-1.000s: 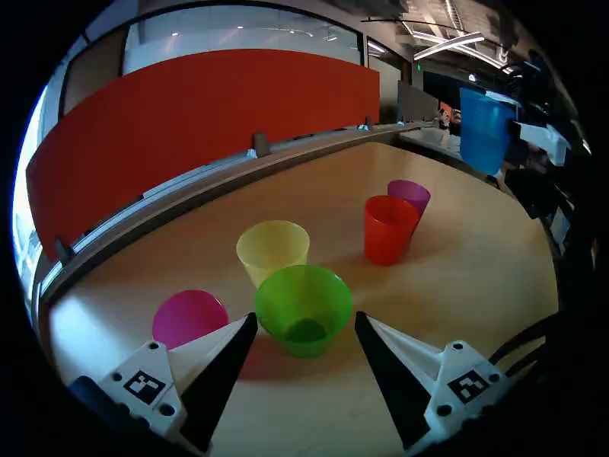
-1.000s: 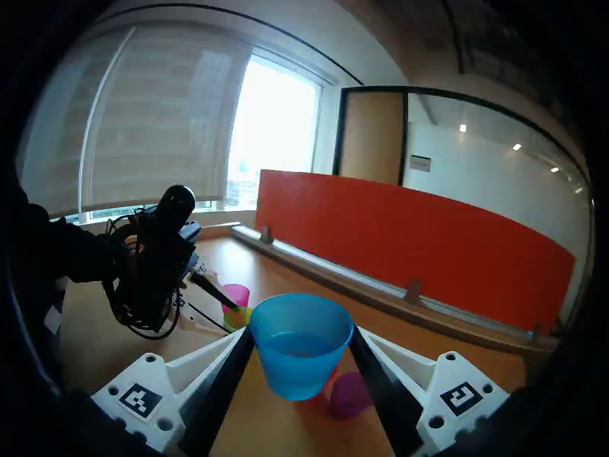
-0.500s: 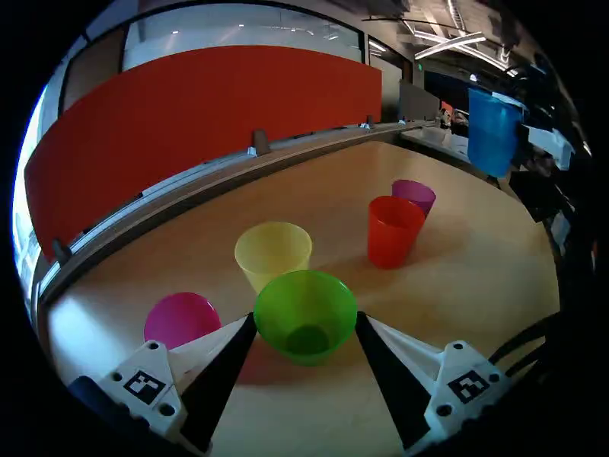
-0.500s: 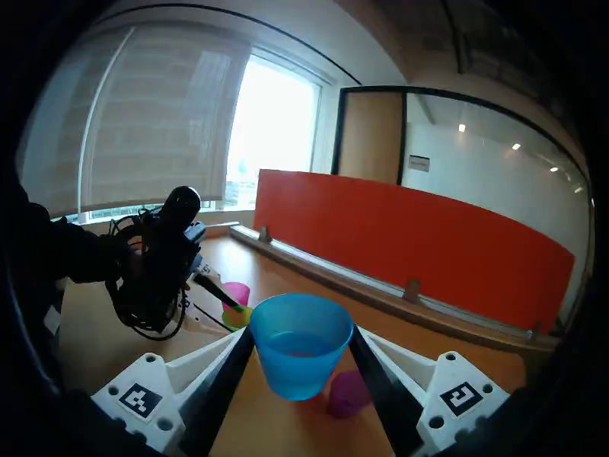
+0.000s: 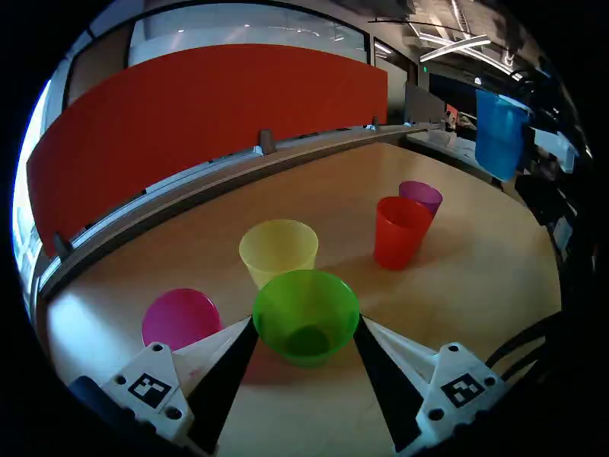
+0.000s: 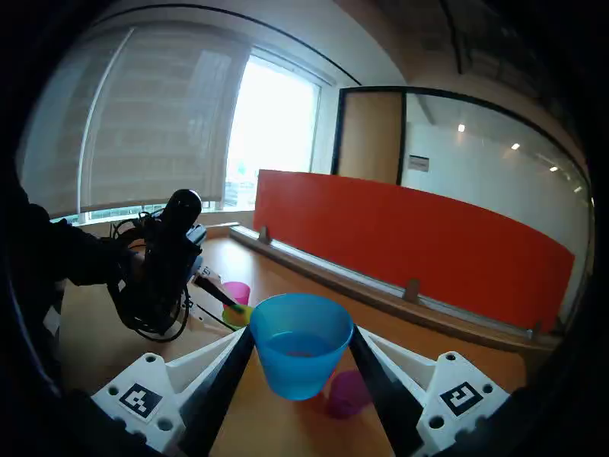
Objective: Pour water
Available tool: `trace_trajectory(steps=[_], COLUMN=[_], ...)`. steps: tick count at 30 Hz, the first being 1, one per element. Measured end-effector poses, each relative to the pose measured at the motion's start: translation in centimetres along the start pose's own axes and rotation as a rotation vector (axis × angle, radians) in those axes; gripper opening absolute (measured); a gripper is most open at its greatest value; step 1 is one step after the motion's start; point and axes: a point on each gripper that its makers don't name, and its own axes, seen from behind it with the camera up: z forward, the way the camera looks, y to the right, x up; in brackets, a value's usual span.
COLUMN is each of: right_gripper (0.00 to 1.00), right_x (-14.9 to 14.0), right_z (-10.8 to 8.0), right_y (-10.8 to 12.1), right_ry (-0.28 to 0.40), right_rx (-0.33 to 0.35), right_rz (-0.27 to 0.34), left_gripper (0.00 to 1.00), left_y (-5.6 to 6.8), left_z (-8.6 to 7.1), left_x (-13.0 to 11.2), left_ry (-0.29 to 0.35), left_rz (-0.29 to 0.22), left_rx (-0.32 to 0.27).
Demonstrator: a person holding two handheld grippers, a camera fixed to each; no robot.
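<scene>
My left gripper [image 5: 304,324] sits at the bottom centre of the left gripper view, its two fingers pressed against either side of the green cup [image 5: 306,316], which stands upright on the wooden table [image 5: 472,259]. Just behind the green cup is a yellow cup [image 5: 278,247]. A pink cup [image 5: 180,316] stands at lower left beside my left finger, and a red cup [image 5: 400,228] and a purple cup [image 5: 420,196] stand close together right of centre. An orange-red partition [image 5: 205,114] runs across the upper left. At the upper right edge the blue cup [image 5: 498,137] hangs above the table. In the right gripper view my right gripper [image 6: 301,335] pinches that blue cup at lower centre, a finger on each side. It is upright, with water [image 6: 297,352] in it. I cannot tell exactly how it lies over the cups below.
</scene>
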Motion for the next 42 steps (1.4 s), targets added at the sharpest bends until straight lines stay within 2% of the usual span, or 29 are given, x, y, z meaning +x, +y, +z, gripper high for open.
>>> trace_trajectory(steps=[6,16,27,33,42], right_gripper=[0.91,0.92,0.92,0.91,0.91], right_x=[0.2,0.8,1.6,1.9,2.4], right_z=[0.0,0.0,-0.3,-0.7,-1.2], right_y=[0.0,-0.8,-1.9,-2.4,-3.1], right_ry=[0.001,0.007,0.015,0.024,0.034], right_rx=[-0.002,0.003,0.012,0.014,0.015], right_rz=[-0.001,-0.008,-0.007,0.004,0.009], left_gripper=[0.86,0.86,0.86,0.86,0.86], left_y=[-0.1,0.0,0.6,1.3,2.2], left_z=[-0.5,-2.8,-6.8,-9.1,-12.3], left_x=[0.5,2.2,4.3,5.5,7.9], left_ry=[0.021,0.069,0.148,0.19,0.252], left_rz=[-0.007,-0.003,0.01,-0.001,0.012], left_rx=[-0.001,0.006,0.032,0.027,0.035])
